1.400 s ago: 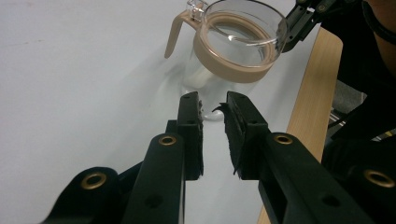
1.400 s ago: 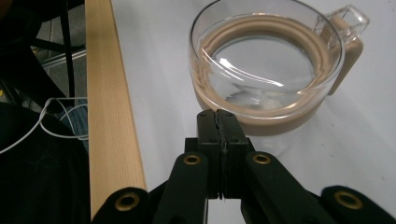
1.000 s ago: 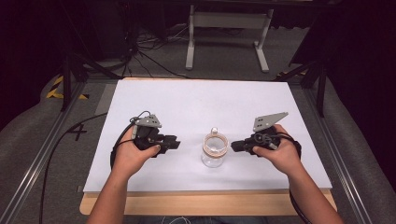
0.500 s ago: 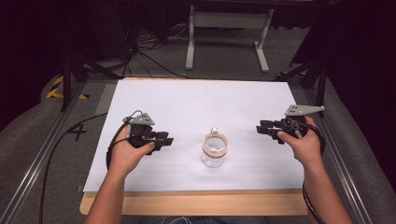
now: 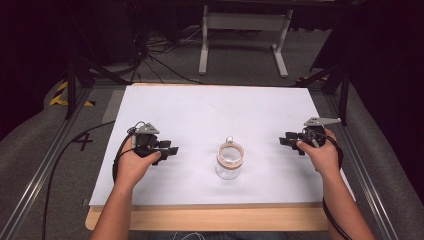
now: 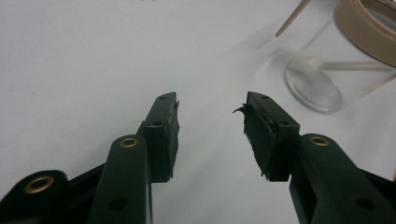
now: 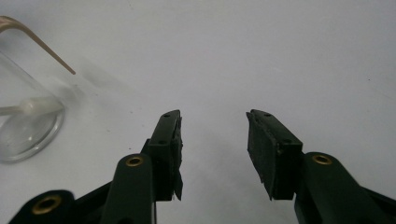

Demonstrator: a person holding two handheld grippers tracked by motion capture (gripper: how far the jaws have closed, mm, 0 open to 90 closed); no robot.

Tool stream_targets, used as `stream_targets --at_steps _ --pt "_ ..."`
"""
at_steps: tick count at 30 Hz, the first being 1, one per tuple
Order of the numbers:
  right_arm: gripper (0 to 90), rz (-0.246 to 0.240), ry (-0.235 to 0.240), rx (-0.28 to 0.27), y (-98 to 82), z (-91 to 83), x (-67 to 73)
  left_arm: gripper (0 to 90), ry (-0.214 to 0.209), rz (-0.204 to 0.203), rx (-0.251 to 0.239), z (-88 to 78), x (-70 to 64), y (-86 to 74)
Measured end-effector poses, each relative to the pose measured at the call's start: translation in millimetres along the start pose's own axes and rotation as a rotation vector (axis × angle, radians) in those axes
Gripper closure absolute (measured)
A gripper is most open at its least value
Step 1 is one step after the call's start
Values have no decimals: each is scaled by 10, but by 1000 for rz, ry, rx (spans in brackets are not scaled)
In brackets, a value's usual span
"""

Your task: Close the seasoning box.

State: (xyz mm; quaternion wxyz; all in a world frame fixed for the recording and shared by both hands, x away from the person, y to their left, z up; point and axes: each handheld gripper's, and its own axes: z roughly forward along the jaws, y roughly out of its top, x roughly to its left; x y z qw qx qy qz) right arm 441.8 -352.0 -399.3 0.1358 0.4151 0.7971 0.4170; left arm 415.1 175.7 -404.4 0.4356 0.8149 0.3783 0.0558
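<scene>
Glass, clear and thin-walled, makes the jar (image 5: 230, 161) at the desk's (image 5: 200, 110) near middle light, slippery and breakable; a grip across its banded rim is judged safest; left gripper (image 5: 170, 150) and right gripper (image 5: 286, 142), both empty, have just been opening, well apart either side.

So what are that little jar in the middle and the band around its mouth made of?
The small clear jar looks like glass or clear plastic: see-through, with a thick glossy base. The tan band at its rim looks like matte tape or light wood; I cannot tell which.
</scene>
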Motion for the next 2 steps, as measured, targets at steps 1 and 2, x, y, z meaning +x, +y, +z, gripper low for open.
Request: stream_targets --at_steps 1,2 --pt "545 1 1 -3 2 1 2 532 2 5 1 -1 4 -1" --pt "541 2 3 -6 6 0 6 524 2 5 1 -1 4 -1"
